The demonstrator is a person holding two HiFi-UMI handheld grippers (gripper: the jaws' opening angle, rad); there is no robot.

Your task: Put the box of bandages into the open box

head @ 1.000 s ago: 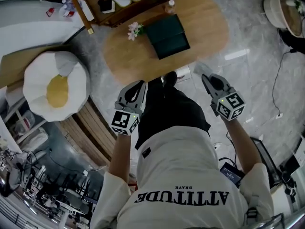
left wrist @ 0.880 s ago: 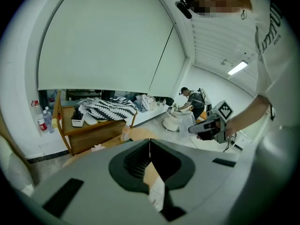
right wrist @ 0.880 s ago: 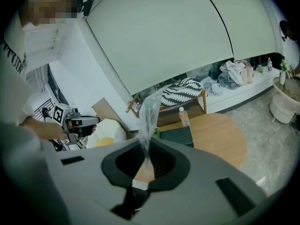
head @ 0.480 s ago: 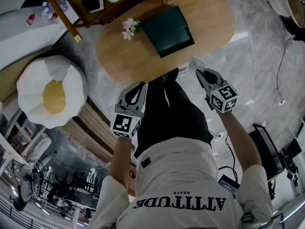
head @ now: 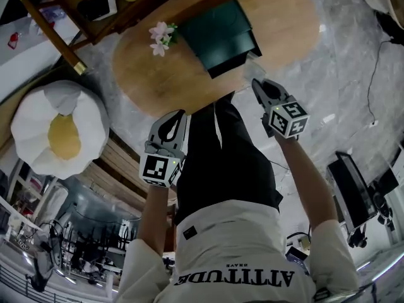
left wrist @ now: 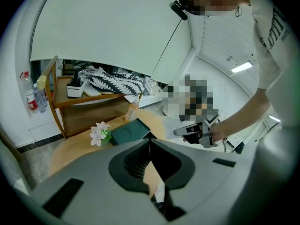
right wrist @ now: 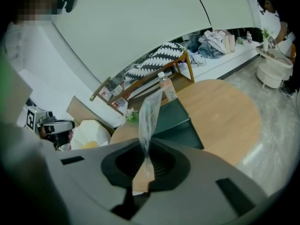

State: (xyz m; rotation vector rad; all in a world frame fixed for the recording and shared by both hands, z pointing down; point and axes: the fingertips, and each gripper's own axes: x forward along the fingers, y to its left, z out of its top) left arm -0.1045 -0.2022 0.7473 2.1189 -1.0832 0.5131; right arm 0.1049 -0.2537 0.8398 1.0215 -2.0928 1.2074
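— Claw states first, please.

— My right claw (right wrist: 144,146) is pinched almost closed on a thin strip of clear plastic (right wrist: 151,111) that stands up out of the jaws. My left claw (left wrist: 150,142) has its jaws together with nothing in them.

— And the box of bandages?

— I can't pick out a box of bandages in any view. Whether the clear plastic is its wrapping, I can't tell. The green box (head: 218,33) sits on the wooden desk (head: 284,24), between a small flower (head: 159,38) and a bottle (right wrist: 167,88).

— Which step are you on?

— The approach, I'd say. Both claws hang short of the desk's near edge. The right one's tip is near the green box, and the left one is well back.

— What does the next move call for?

— I need to carry the right claw over the dark opening on the green box's near side. Then I part the jaws so the load drops inside, not onto the desk.

— Any writing?

— My shirt (head: 233,251) reads ATTITUDE, with a small BRAVE beside it. The bottle's label is too small to read.
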